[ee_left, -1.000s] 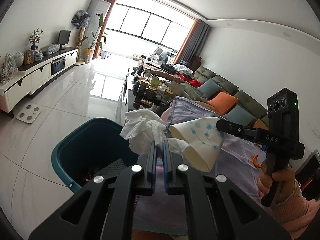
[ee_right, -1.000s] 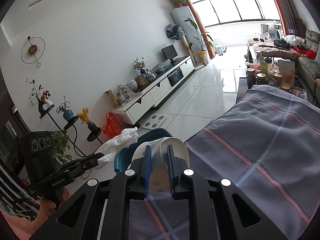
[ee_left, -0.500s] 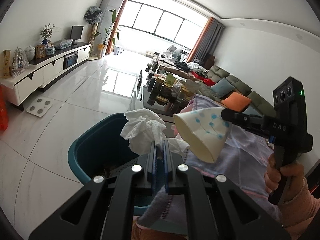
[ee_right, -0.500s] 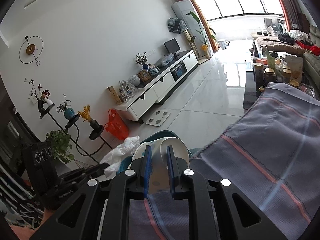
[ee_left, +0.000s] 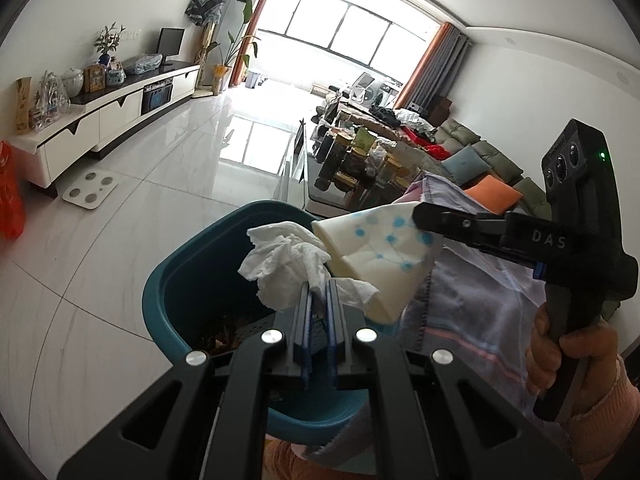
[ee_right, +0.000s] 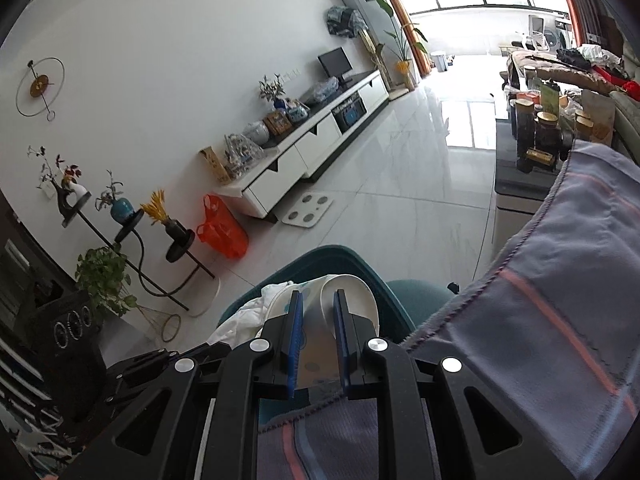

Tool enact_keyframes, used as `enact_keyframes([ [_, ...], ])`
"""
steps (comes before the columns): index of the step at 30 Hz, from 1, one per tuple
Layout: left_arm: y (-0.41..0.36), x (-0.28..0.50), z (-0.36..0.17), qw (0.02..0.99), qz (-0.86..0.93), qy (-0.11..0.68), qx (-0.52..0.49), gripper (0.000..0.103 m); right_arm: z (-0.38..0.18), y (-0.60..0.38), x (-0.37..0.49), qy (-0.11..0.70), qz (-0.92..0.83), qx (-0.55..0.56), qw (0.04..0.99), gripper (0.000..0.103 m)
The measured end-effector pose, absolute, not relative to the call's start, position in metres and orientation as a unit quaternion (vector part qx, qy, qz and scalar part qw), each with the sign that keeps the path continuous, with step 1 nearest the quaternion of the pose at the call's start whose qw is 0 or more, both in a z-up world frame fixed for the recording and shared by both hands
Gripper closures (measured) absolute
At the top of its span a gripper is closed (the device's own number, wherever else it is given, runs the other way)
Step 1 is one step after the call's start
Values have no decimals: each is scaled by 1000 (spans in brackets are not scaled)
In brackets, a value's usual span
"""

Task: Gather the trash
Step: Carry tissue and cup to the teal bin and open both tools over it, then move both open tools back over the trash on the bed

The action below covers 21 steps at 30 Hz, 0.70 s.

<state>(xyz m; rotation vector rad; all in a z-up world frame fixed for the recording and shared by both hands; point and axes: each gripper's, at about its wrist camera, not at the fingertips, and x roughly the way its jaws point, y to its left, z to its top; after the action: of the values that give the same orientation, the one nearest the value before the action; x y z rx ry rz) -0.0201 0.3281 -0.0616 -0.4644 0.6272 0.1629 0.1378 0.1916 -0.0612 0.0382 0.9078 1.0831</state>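
Trash: tissue [ee_left: 286,262] pinched in my L tool [ee_left: 318,296], paper cup [ee_left: 380,256] in R tool [ee_right: 316,310], both over bin [ee_left: 192,264]; release left.

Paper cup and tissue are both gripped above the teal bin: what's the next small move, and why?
Probably open both grippers and let go. The left gripper pinches the crumpled tissue and the right gripper clamps the paper cup, both hanging above the open teal bin, so they would likely fall in.
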Motion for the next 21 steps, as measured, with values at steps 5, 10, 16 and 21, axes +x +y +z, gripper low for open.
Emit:
enact_keyframes([
  [5,338,-11,-74,911,89,319,-247,74,-73,202,140,440,490,15,752,75],
  [10,339,-8,-85,904,91,327,-260,69,-74,191,139,440,491,22,751,66],
  [16,328,-18,-73,917,83,301,-248,64,-59,162,130,417,496,31,761,45],
  [21,304,-24,-49,938,59,268,-210,55,-41,125,115,382,494,25,781,35],
])
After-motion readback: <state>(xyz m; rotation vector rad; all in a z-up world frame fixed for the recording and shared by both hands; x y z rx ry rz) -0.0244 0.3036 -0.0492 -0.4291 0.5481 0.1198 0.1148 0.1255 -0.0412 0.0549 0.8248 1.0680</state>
